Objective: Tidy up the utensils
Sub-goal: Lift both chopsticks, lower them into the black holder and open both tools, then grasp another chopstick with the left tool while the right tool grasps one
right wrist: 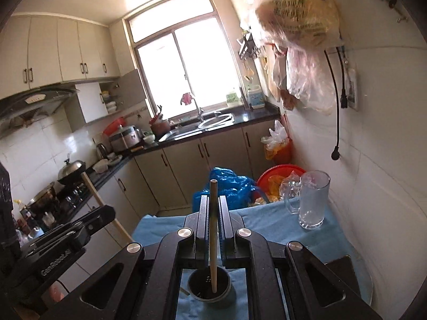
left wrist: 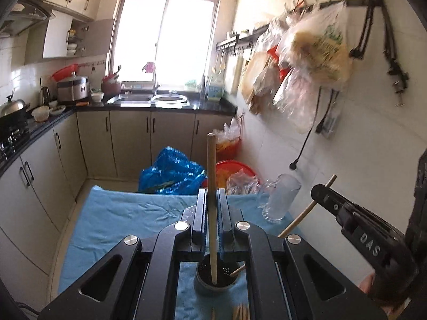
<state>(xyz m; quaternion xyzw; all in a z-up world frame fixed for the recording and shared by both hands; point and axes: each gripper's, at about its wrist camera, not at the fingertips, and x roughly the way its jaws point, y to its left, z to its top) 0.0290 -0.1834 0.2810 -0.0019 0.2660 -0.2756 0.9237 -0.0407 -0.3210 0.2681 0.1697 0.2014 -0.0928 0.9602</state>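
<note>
My left gripper [left wrist: 212, 200] is shut on a wooden chopstick [left wrist: 211, 165] that stands upright, its lower end inside a dark perforated utensil holder [left wrist: 205, 284] on the blue cloth [left wrist: 128, 221]. My right gripper [right wrist: 212, 205] is shut on another wooden chopstick [right wrist: 213, 194], its lower end in the same holder [right wrist: 198, 286]. The right gripper also shows at the right of the left wrist view [left wrist: 324, 193], with its chopstick slanting down toward the holder. The left gripper shows at the left of the right wrist view [right wrist: 105, 214]. More chopsticks [left wrist: 241, 312] lie on the cloth near the bottom edge.
A clear glass mug [left wrist: 281, 200] stands at the cloth's far right, near the tiled wall; it also shows in the right wrist view [right wrist: 313, 200]. Beyond the table are a blue plastic bag [left wrist: 170, 173] and a red basin [left wrist: 234, 169] on the floor. Bags hang on the right wall.
</note>
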